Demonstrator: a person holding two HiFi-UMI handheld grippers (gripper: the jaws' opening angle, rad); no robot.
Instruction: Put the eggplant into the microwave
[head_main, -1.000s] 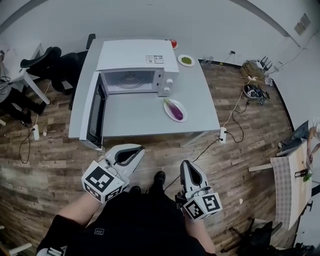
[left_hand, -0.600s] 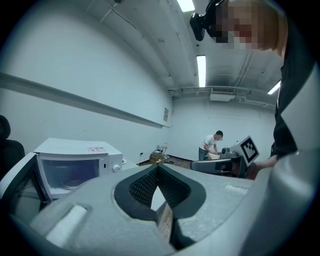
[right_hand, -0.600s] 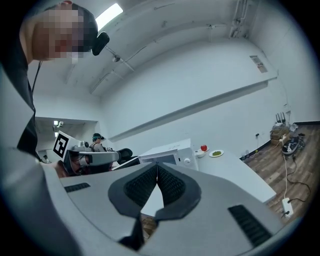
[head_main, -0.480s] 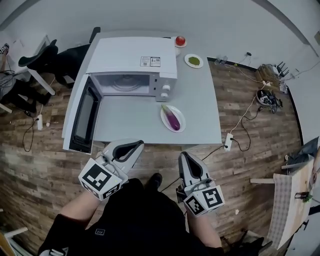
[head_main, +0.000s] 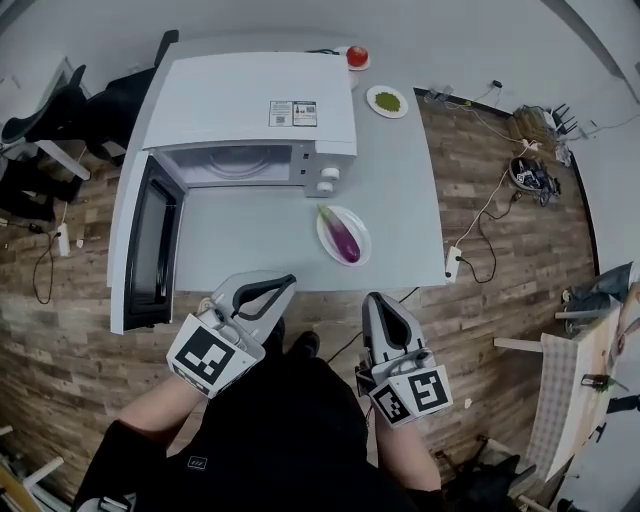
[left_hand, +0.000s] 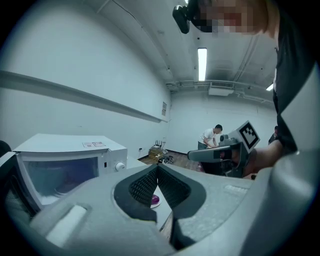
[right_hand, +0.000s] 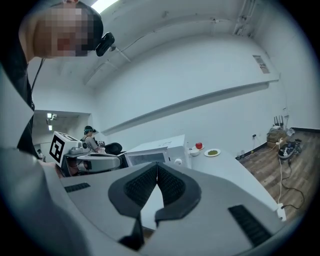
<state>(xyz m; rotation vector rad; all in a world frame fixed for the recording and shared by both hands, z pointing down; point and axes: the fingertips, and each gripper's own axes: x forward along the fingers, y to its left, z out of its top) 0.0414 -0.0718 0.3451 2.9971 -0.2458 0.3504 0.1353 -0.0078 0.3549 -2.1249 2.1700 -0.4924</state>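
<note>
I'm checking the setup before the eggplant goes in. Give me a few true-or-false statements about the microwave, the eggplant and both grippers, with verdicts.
1. The microwave has its door open. True.
2. The eggplant lies inside the microwave. False: it lies on a white plate on the table, in front of the microwave's knobs.
3. The left gripper holds the eggplant. False: its jaws are together with nothing between them.
4. The right gripper is shut and empty. True.
</note>
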